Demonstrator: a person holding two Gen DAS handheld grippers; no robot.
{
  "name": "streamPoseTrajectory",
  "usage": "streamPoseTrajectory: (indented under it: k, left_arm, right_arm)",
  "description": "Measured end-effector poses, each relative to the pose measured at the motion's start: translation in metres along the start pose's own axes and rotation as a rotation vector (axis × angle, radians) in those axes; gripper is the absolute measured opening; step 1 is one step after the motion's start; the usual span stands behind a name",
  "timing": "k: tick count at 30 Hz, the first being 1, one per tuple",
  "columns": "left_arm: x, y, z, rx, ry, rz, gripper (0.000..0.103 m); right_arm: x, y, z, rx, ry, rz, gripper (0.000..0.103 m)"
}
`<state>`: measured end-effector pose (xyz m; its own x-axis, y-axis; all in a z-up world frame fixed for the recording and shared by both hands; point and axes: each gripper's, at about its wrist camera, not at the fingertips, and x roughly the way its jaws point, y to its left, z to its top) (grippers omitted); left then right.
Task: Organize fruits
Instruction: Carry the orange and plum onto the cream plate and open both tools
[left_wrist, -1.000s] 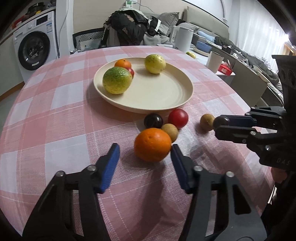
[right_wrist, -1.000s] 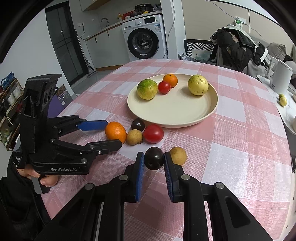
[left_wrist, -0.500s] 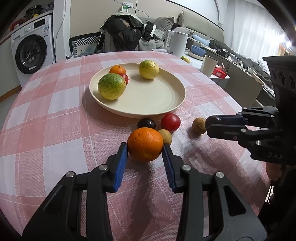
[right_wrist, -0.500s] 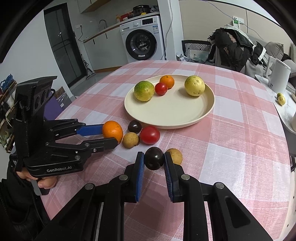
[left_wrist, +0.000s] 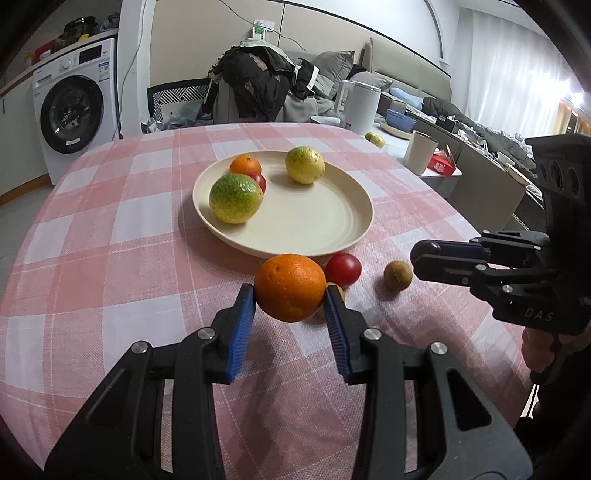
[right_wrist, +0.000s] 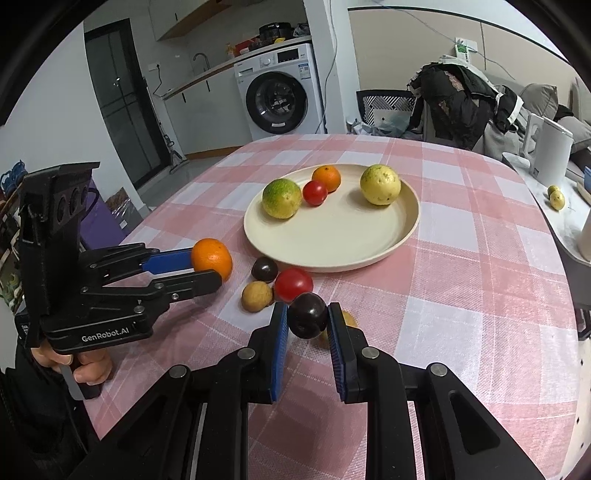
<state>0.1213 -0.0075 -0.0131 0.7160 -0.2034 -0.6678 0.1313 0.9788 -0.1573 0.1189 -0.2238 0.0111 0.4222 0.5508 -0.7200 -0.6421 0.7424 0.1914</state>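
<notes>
My left gripper (left_wrist: 290, 308) is shut on a large orange (left_wrist: 290, 287) and holds it above the cloth, near the rim of the cream plate (left_wrist: 314, 229). My right gripper (right_wrist: 307, 325) is shut on a dark plum (right_wrist: 307, 319), lifted off the table. The plate (right_wrist: 343, 236) holds a green-yellow citrus (right_wrist: 282, 198), a small tomato (right_wrist: 314, 192), a small orange (right_wrist: 326, 178) and a yellow fruit (right_wrist: 380, 184). On the cloth lie a red tomato (right_wrist: 293, 284), a dark plum (right_wrist: 264, 268) and a brown fruit (right_wrist: 257, 296); another brown fruit (left_wrist: 397, 274) lies apart.
The round table has a pink checked cloth (left_wrist: 110, 258). Beyond its far edge stand a chair with dark clothes (left_wrist: 258, 88), a washing machine (left_wrist: 74, 110), a white kettle (left_wrist: 364, 107) and a cup (left_wrist: 420, 151) on a side table.
My left gripper closed on the large orange and lifted it off the cloth. My right gripper stayed shut on the dark plum and rose a little.
</notes>
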Motion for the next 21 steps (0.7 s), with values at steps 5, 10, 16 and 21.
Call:
streamPoseTrajectory:
  k: [5, 10, 16, 21]
  left_arm:
    - [-0.002, -0.001, 0.011, 0.000, -0.021, 0.001, 0.035]
    - [0.001, -0.007, 0.023, 0.003, -0.041, -0.003, 0.035]
    - [0.012, -0.010, 0.036, 0.007, -0.051, -0.011, 0.035]
    - [0.029, -0.007, 0.043, -0.005, -0.027, -0.001, 0.035]
  right_arm:
    - [-0.005, -0.002, 0.007, 0.007, -0.041, -0.007, 0.022]
    - [0.000, -0.007, 0.019, 0.023, -0.058, -0.021, 0.022]
    - [0.012, -0.013, 0.034, 0.047, -0.051, -0.033, 0.022]
    - [0.025, -0.018, 0.044, 0.062, -0.037, -0.040, 0.022]
